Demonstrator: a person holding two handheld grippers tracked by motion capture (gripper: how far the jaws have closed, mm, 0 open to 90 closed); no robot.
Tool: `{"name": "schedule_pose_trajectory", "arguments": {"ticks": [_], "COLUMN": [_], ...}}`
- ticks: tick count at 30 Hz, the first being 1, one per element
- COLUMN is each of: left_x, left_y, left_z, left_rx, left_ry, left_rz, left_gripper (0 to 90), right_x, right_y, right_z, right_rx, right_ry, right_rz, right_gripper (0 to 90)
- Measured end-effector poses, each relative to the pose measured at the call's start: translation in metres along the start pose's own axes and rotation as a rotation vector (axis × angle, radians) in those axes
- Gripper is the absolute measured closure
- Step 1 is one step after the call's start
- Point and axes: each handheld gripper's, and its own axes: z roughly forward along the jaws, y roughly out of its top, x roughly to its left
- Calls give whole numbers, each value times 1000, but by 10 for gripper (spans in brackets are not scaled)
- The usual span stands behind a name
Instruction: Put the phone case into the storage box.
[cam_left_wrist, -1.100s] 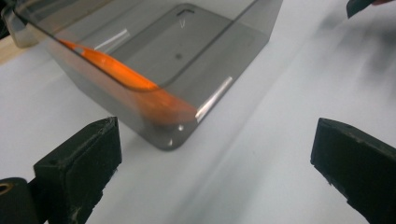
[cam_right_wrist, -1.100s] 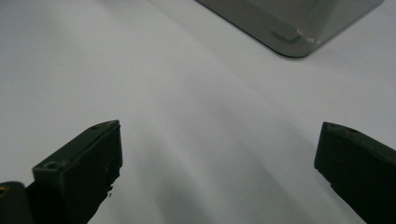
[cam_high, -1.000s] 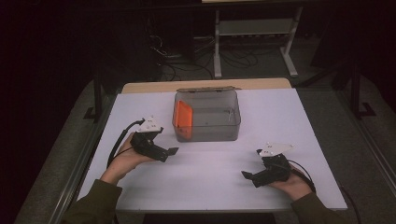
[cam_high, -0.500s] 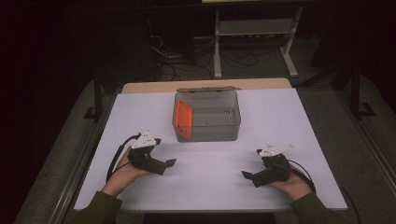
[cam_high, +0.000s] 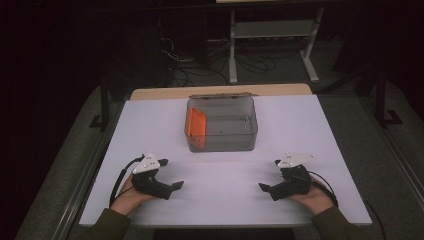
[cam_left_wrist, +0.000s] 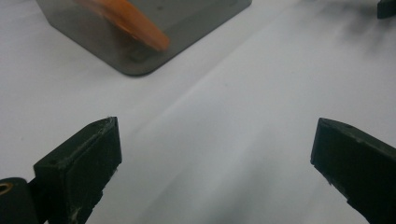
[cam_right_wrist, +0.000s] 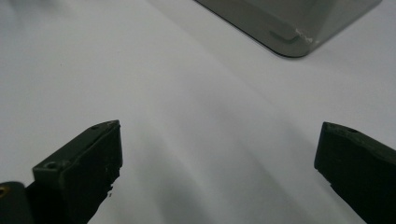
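We hold the left gripper (cam_high: 170, 186) and the right gripper (cam_high: 266, 189) low over the white table (cam_high: 220, 175), each with its fingers (cam_left_wrist: 79, 163) spread wide apart and nothing between them. Ahead of both sets of fingers, well apart from them, stands the clear box (cam_high: 222, 124), with the orange piece (cam_high: 196, 125) leaning against its wall on our left gripper's side. Bare tabletop lies between the fingertips and the box's near edge (its rounded corners show in both gripper views), and between the two grippers.
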Motion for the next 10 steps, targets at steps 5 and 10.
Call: {"name": "schedule_pose_trajectory", "arguments": {"ticks": [5, 10], "left_x": [-1, -1], "left_y": [-7, -6], "left_z": [3, 4], "left_rx": [17, 24], "left_ry": [-1, 1], "left_rz": [-5, 1], "left_gripper": [12, 12], "right_x": [0, 0], "right_y": [0, 0], "right_z": [-1, 0], "right_rx": [0, 1], "right_ry": [-2, -3], "right_rz": [3, -3], "right_gripper": [5, 6]}}
